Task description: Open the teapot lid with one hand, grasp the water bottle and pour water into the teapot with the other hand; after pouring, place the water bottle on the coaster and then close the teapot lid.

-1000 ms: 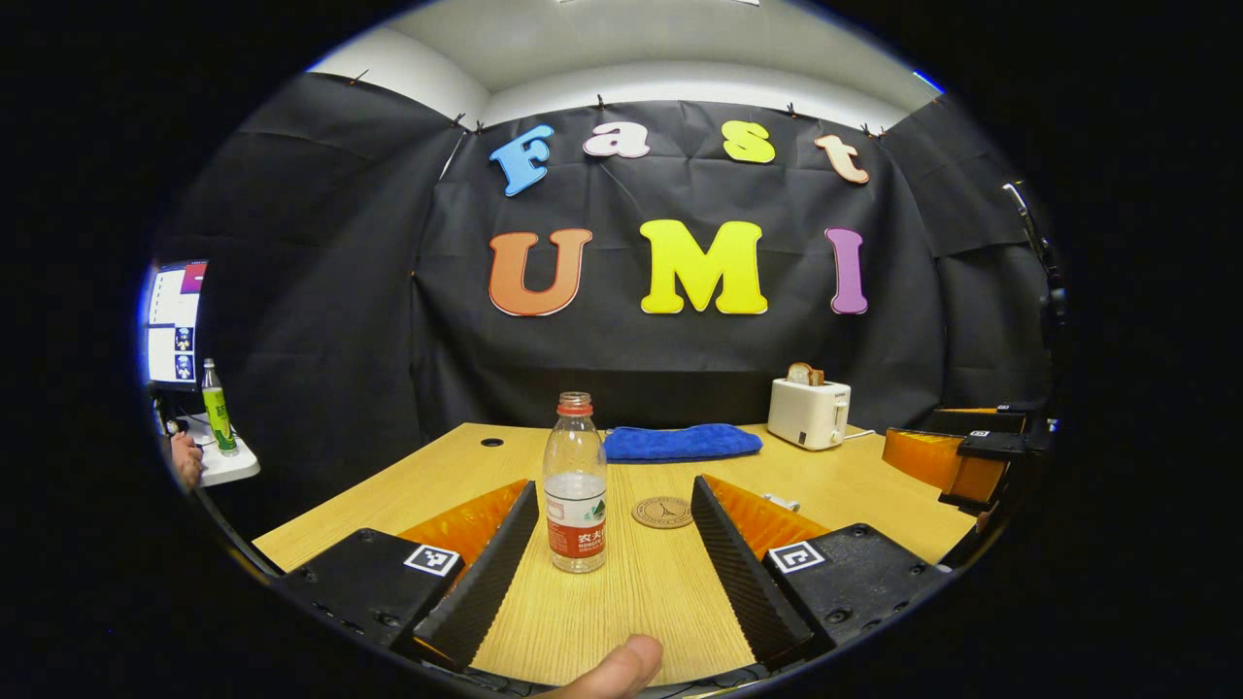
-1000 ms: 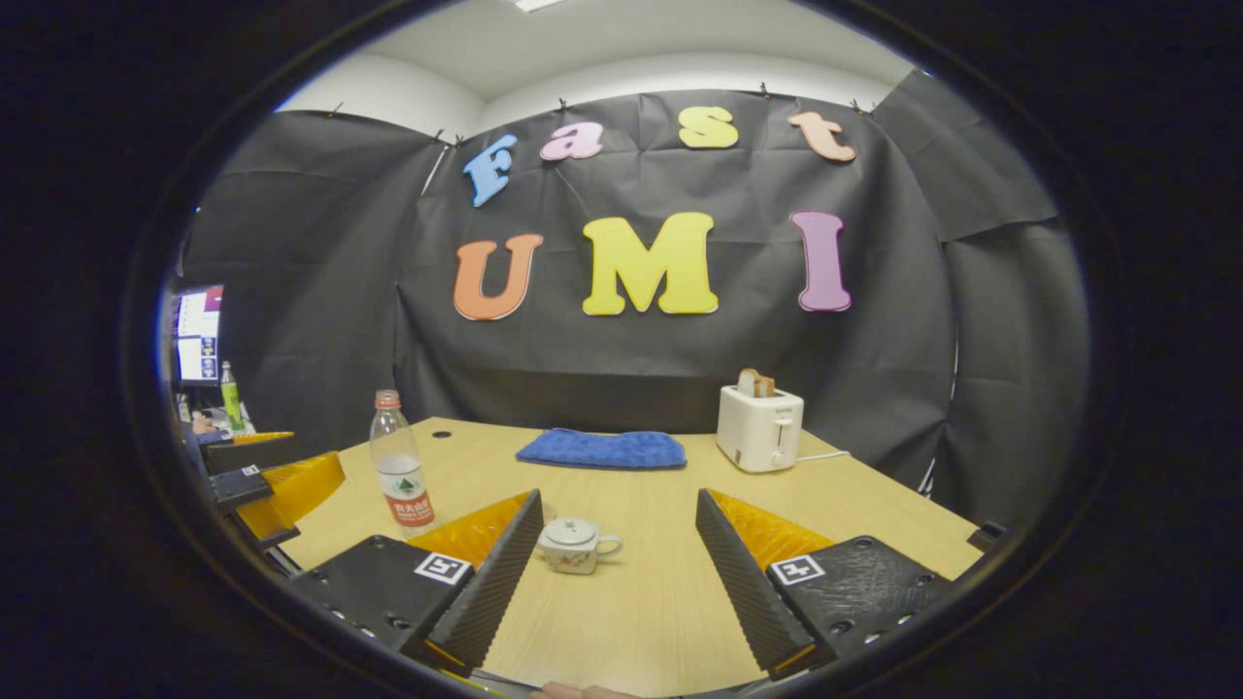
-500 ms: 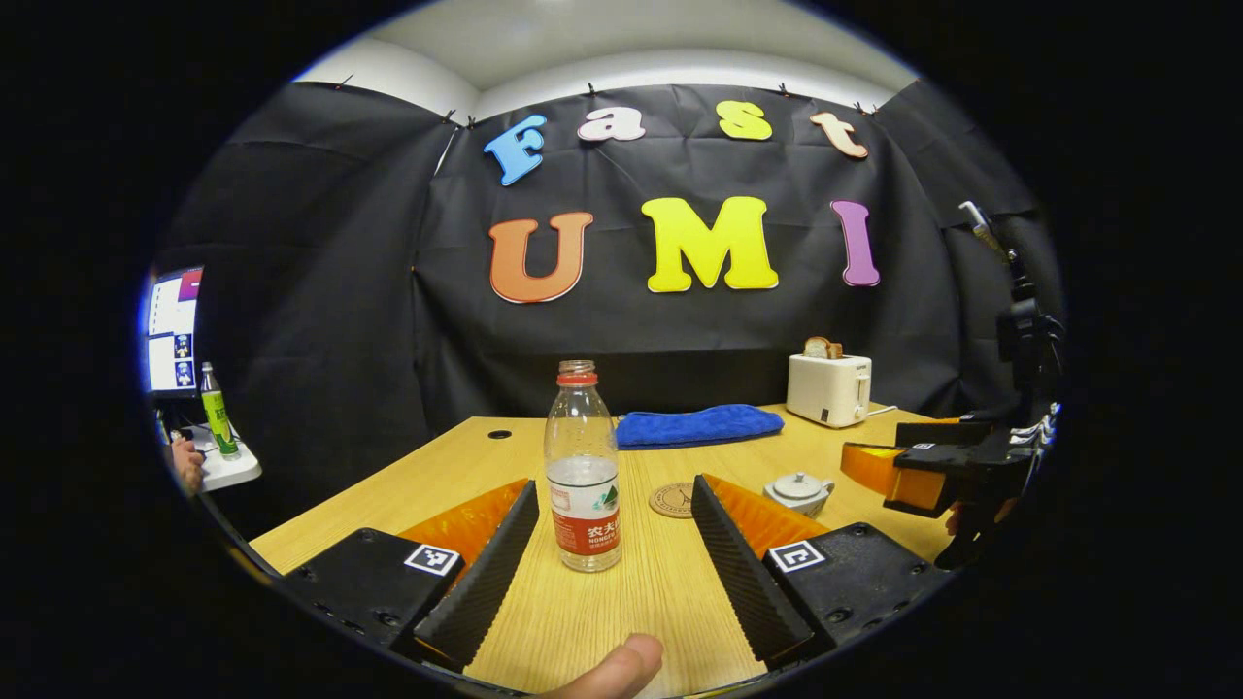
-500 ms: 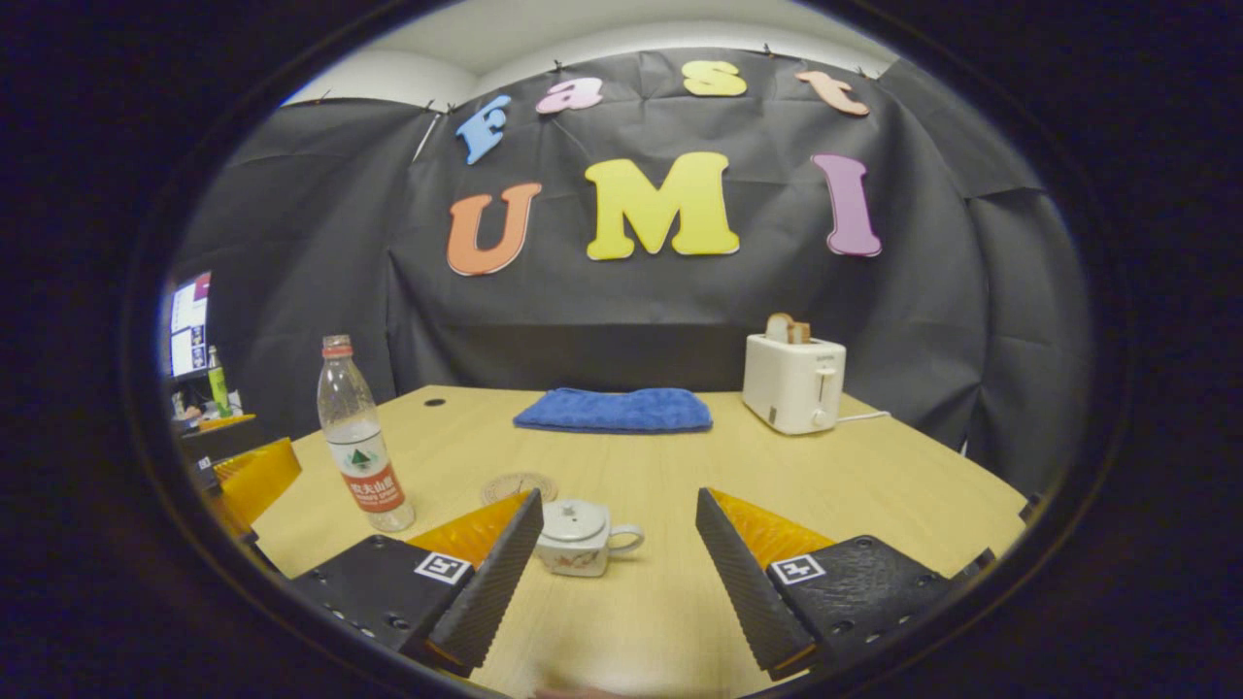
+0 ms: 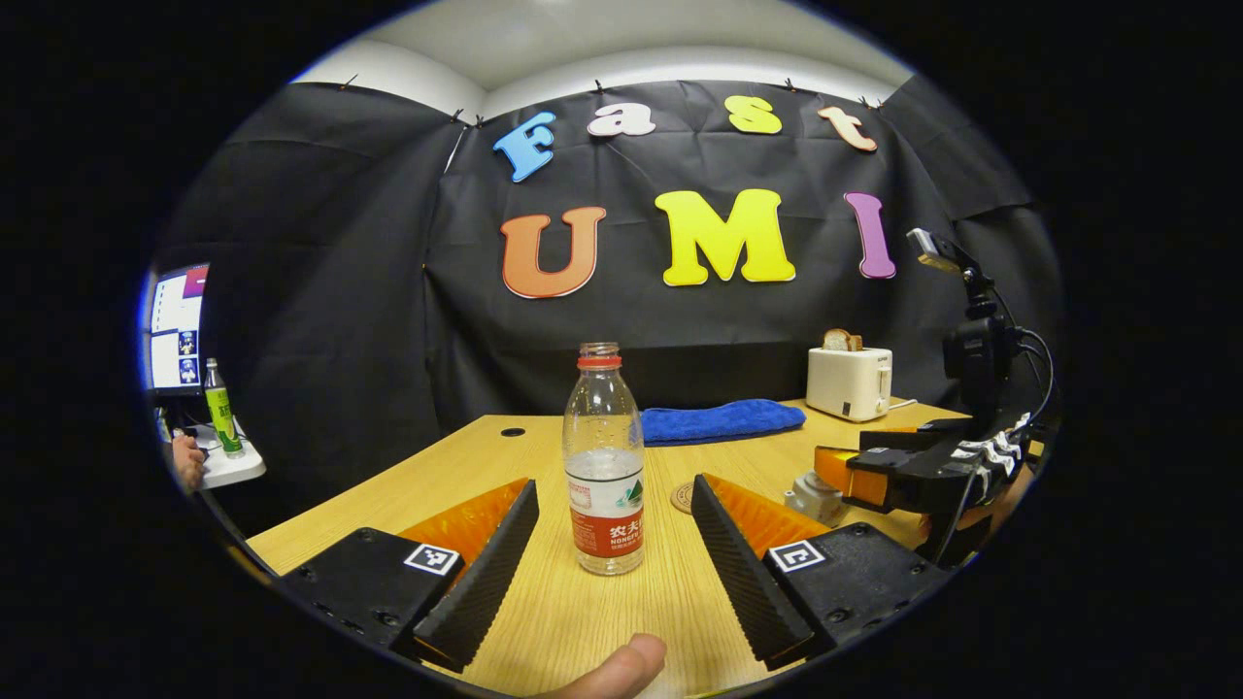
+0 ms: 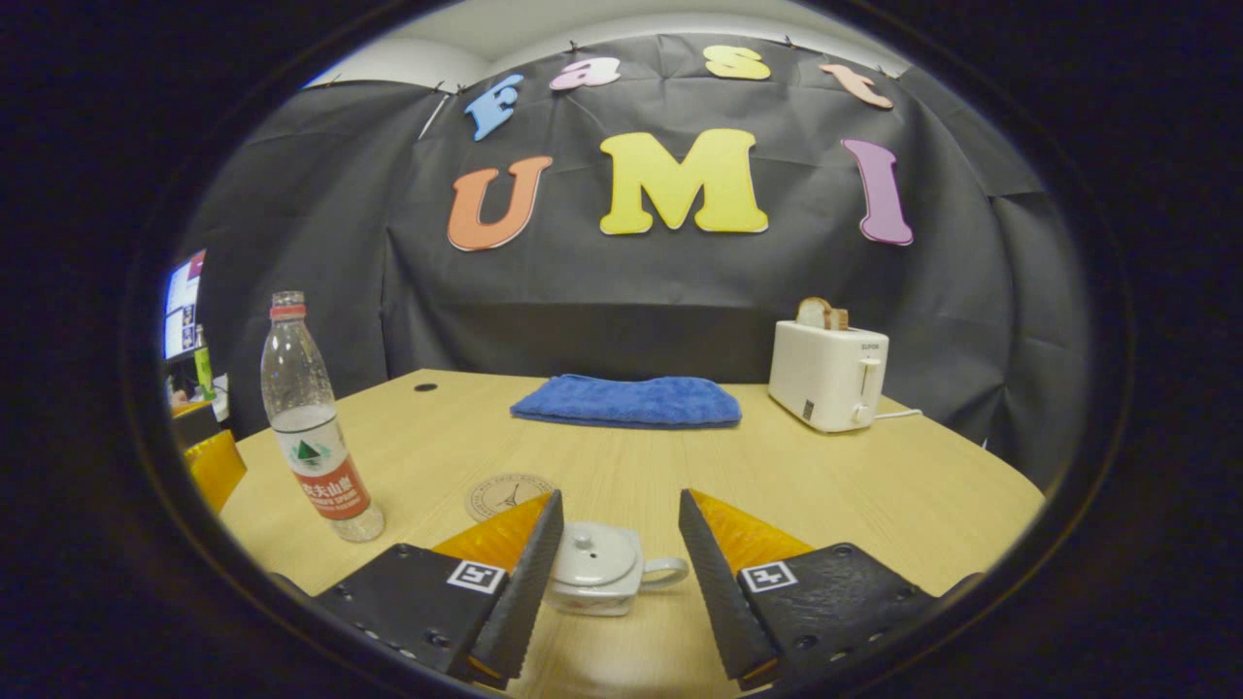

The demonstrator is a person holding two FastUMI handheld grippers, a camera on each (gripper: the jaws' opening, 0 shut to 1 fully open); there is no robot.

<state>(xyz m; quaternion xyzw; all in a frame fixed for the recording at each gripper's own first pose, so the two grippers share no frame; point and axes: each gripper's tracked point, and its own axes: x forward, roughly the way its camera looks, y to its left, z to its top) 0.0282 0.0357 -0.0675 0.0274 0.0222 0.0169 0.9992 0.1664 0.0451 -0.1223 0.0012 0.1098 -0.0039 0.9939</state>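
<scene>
The right gripper (image 6: 615, 563) sits spread wide around the teapot (image 6: 600, 581), lid on, closer than half a second ago, with room either side. The left gripper (image 5: 615, 539) is open too, the water bottle (image 5: 604, 464) upright between its fingers, untouched. From there the teapot's mostly hidden; the coaster (image 6: 507, 494) lies free.

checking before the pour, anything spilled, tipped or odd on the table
Nothing stands out. The water bottle stands upright with no cap, the teapot sits level with its lid on, and the table looks dry around the coaster.
</scene>
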